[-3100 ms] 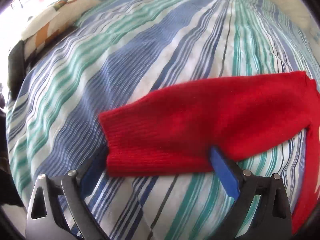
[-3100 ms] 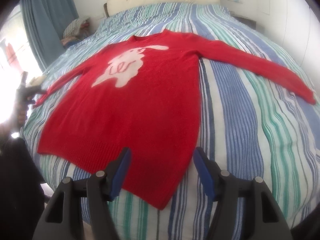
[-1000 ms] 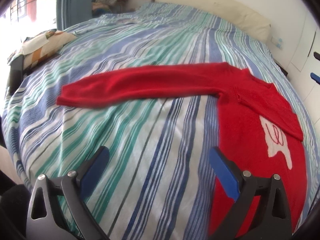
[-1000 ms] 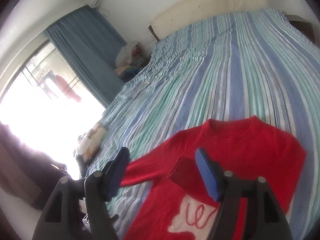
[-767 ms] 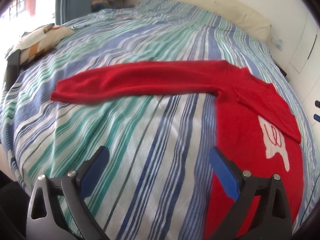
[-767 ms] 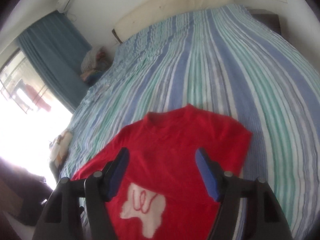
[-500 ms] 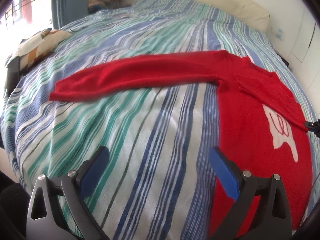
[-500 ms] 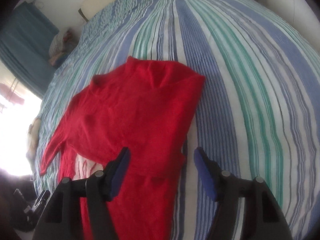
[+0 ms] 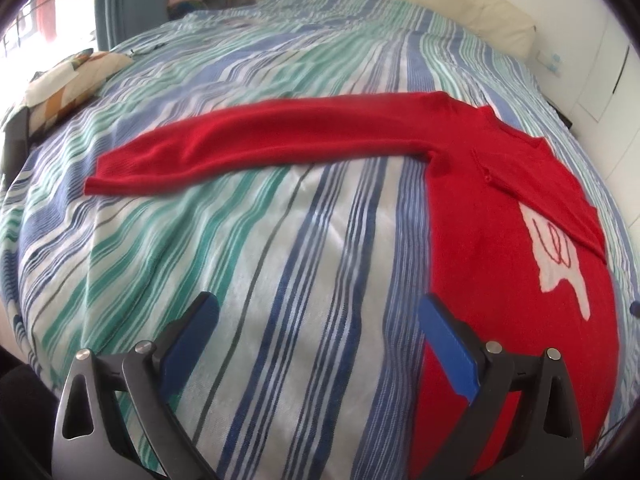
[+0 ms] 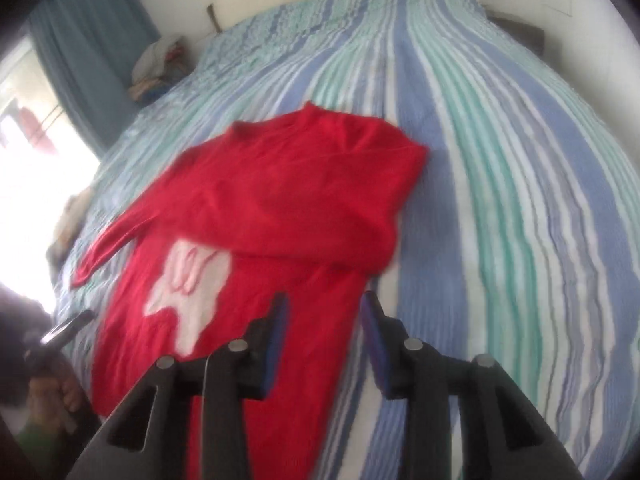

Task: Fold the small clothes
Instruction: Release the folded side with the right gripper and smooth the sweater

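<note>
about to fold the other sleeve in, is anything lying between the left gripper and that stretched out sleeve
Nothing visible does. Only bare striped bedspread lies between the open left gripper and the outstretched sleeve of the red sweater.

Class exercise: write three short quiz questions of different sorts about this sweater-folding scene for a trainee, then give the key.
1. True or false: one sleeve of the red sweater is already folded across its chest.
2. Multiple choice: the other sleeve lies A) stretched out flat on the striped bedspread, B) tucked under the body, C) held in a tool.
3. Fill in: the left tool is ____ and holds nothing.

Key: 1 true; 2 A; 3 open. The right tool holds nothing either.
</note>
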`<state>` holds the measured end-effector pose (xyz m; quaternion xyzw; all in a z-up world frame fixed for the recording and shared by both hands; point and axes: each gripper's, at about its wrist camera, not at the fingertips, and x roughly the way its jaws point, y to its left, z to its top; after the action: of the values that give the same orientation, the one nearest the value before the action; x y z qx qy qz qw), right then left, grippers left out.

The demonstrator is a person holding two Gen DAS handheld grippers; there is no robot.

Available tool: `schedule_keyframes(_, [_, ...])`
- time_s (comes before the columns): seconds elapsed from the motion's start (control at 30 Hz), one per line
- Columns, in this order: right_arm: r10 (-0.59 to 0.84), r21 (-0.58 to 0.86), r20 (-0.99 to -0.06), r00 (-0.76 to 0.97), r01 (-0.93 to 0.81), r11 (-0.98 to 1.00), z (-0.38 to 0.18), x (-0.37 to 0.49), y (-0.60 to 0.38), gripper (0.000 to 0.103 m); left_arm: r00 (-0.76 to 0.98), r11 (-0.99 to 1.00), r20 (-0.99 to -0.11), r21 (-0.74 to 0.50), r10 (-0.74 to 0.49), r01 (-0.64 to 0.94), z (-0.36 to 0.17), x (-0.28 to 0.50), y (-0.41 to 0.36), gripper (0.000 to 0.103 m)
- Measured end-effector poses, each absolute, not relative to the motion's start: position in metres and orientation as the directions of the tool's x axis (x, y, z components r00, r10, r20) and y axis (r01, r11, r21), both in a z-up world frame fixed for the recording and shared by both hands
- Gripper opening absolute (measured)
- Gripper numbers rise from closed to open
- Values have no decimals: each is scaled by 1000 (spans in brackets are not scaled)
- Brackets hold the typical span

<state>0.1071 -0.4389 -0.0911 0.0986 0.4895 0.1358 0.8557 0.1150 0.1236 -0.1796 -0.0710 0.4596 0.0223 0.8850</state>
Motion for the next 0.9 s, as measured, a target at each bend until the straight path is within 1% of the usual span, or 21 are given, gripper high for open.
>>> schedule_keyframes(0.03, [388,336,-808,443,-193,922,-95,89,-426,44,568,990,-823,-95,-20,-103,-182,116,122,100])
schedule_keyframes(0.1, [444,370,-824,351,-260,892,-113,54,-403,44,549,993,-836,-72,-8,-96,-187,117,118,100])
schedule_keyframes(0.13, [439,365,-844,308,-271,891,-127,37,-396,44,539,994,-843,-59,0,-93,-189,117,117,100])
schedule_keyframes(0.2, [365,303,-893,262,-249,920,-154,6,-398,44,521,995,-853,-33,20,-92,-193,115,117,100])
schedule_keyframes(0.23, [340,281,-901,270,-232,931,-161,-10,-404,41,517,995,-856,-25,26,-92,-194,115,116,100])
schedule_keyframes(0.27, [333,277,-894,300,-215,937,-159,-25,-412,41,514,996,-857,-18,32,-91,-196,114,116,100])
schedule_keyframes(0.37, [250,211,-898,363,-143,967,-143,-54,-426,41,503,996,-862,17,60,-89,-200,115,111,102])
schedule_keyframes(0.47, [250,185,-855,454,-183,966,-115,-67,-415,41,497,995,-863,57,91,-84,-206,115,105,102])
schedule_keyframes(0.5, [263,189,-839,476,-197,962,-109,-68,-408,42,499,995,-862,62,95,-84,-206,114,105,103])
schedule_keyframes(0.6, [307,225,-804,509,-217,950,-109,-63,-391,54,517,995,-851,60,91,-78,-207,110,105,103])
schedule_keyframes(0.67, [306,238,-814,493,-196,951,-126,-59,-382,54,531,996,-843,63,86,-61,-207,107,104,103])
schedule_keyframes(0.77, [253,204,-868,427,-157,966,-157,-57,-373,54,538,995,-837,87,99,-48,-208,105,101,103])
schedule_keyframes(0.9, [263,207,-858,442,-171,963,-153,-61,-367,62,529,993,-840,117,118,-36,-209,106,96,103])
